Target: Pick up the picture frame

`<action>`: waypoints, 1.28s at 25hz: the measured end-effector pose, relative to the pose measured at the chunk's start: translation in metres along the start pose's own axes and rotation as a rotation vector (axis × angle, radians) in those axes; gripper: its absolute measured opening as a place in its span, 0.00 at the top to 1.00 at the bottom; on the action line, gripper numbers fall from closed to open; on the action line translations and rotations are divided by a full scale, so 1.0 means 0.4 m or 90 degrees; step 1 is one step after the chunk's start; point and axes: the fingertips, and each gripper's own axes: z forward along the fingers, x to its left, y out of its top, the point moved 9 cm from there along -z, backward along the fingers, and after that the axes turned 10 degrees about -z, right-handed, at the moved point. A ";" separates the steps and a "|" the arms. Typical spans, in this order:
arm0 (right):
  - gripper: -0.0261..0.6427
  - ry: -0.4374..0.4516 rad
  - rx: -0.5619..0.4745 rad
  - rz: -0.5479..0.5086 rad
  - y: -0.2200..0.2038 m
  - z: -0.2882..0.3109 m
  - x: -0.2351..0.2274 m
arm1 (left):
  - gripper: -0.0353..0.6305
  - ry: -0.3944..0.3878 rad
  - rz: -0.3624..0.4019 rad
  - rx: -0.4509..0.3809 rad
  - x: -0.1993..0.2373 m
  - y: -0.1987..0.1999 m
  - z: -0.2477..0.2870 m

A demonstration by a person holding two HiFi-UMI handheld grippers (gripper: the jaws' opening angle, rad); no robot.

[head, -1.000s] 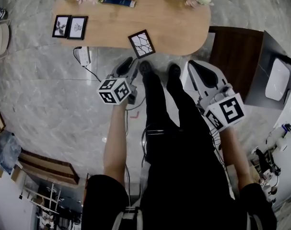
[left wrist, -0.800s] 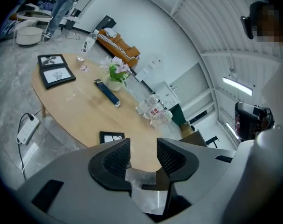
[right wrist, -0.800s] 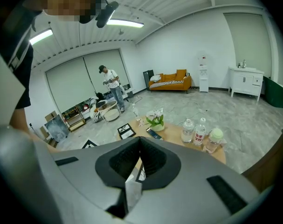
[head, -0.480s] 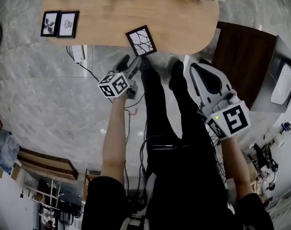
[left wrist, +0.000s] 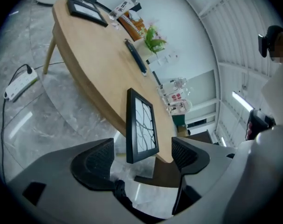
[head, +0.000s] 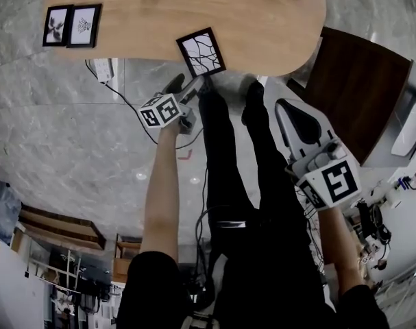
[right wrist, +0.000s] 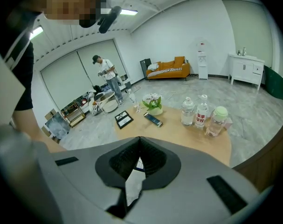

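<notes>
The picture frame [head: 201, 52] is black with a white branch pattern and sits near the front edge of the wooden table [head: 262, 26]. My left gripper [head: 188, 86] hangs just below and in front of it, off the table's edge. In the left gripper view the picture frame [left wrist: 141, 125] shows in the gap of the left gripper [left wrist: 143, 150], whose jaws are opening; the pads do not touch it. My right gripper [head: 293, 112] is lower at the right, away from the table, and the right gripper [right wrist: 139, 141] has its jaws shut on nothing.
Two more black frames [head: 70, 26] lie at the table's left end. A power strip [head: 101, 70] and cable lie on the marble floor under the table. A dark brown cabinet [head: 358, 94] stands right. Bottles [right wrist: 197, 110] and a plant [right wrist: 154, 104] stand on the table.
Both grippers have sunk lower. The left gripper's jaws have spread apart and it now sits closer under the branch-pattern frame. The table has slid up in the head view.
</notes>
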 end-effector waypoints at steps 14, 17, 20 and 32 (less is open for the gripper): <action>0.94 0.012 0.024 0.015 -0.045 0.039 -0.004 | 0.48 -0.128 -0.073 0.056 0.079 -0.035 0.095; 0.94 0.007 0.029 0.017 -0.051 0.038 -0.008 | 0.54 -0.135 -0.078 0.059 0.088 -0.032 0.103; 0.94 0.002 0.045 0.016 -0.064 0.041 -0.011 | 0.61 -0.152 -0.074 0.070 0.074 -0.021 0.113; 0.94 0.021 0.038 0.023 -0.057 0.066 0.024 | 0.81 -0.178 -0.078 0.115 0.067 -0.022 0.122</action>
